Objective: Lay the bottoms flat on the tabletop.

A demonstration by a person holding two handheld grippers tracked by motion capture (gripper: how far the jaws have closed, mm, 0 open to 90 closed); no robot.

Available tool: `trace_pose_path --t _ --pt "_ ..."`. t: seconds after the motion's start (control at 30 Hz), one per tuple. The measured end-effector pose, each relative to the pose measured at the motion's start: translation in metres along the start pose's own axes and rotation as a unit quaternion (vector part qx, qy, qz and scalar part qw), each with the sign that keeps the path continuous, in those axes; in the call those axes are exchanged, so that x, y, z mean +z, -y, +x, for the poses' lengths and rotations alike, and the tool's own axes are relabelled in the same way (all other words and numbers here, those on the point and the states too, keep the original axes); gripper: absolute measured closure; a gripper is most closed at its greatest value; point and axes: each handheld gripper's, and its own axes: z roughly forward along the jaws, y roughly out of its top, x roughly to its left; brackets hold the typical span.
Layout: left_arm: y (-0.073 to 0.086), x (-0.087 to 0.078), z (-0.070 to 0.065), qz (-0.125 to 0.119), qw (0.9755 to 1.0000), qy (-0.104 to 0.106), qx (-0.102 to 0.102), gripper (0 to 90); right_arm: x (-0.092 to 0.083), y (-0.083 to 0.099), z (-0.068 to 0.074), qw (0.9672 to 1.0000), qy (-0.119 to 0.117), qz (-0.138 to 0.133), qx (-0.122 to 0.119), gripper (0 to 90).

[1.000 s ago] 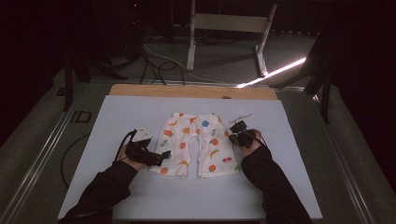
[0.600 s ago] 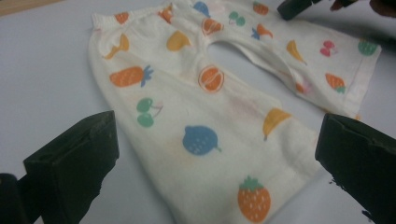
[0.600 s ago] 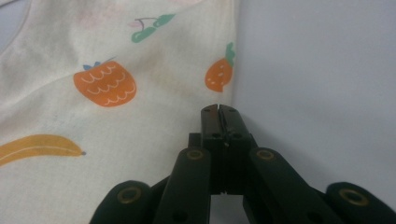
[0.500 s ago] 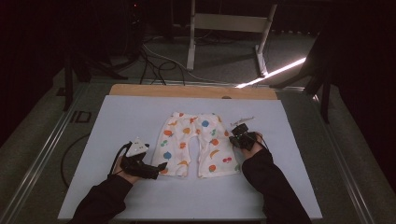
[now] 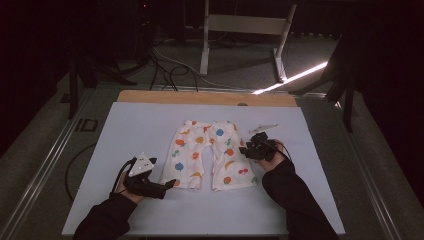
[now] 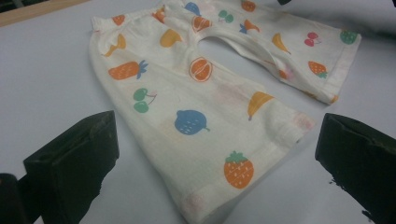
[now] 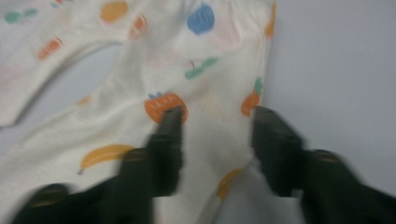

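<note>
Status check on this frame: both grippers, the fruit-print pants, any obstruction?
Left gripper open at the hem. Right gripper just opened over pants, flat on table. Nothing in the way.

Dim room in the high view, pale counter (image 5: 150, 130) evenly lit, dark surroundings, bright strip of light (image 5: 292, 78) glaring at upper right, left gripper view sharp with soft shadows, right gripper view motion-blurred throughout, jaws smeared at bottom

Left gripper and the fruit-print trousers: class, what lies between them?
In the high view, bare pale table separates the left gripper from the fruit-print trousers; its open jaws point at the nearest leg hem.
</note>
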Motion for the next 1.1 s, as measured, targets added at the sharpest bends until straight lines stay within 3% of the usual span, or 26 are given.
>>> trace_pose_path --t 0.1,0.13,0.27,0.47,0.63,0.8,0.97,1.1 --pt "0.001 -0.003 0.001 -0.005 1.0000 -0.002 0.000 0.2 -0.007 -0.002 0.004 0.9995 -0.027 -0.017 -0.001 25.8" --pt "0.002 -0.005 0.001 -0.005 1.0000 -0.002 0.000 0.2 -0.009 -0.002 0.005 0.9986 -0.050 -0.017 -0.004 16.6" --pt "0.008 -0.009 0.003 -0.002 1.0000 0.001 0.004 0.2 -0.019 -0.002 0.012 0.9962 -0.079 -0.037 -0.009 11.0" --pt "0.015 -0.016 0.004 0.006 1.0000 0.003 0.003 0.2 -0.030 0.005 0.025 0.9921 -0.111 -0.046 -0.037 9.9" --pt "0.020 -0.022 0.007 0.004 1.0000 0.003 0.002 0.2 -0.038 0.019 0.032 0.9903 -0.112 -0.054 -0.060 9.7" --pt "0.022 -0.027 0.009 0.004 1.0000 0.000 0.004 0.2 -0.047 0.041 0.037 0.9863 -0.138 -0.068 -0.059 9.7" --pt "0.025 -0.029 0.008 0.005 0.9998 -0.002 0.022 0.2 -0.053 0.062 0.040 0.9897 -0.110 -0.059 -0.070 9.6" --pt "0.027 -0.027 0.006 0.011 0.9996 0.003 0.026 0.2 -0.060 0.077 0.036 0.9893 -0.117 -0.069 -0.053 9.7"
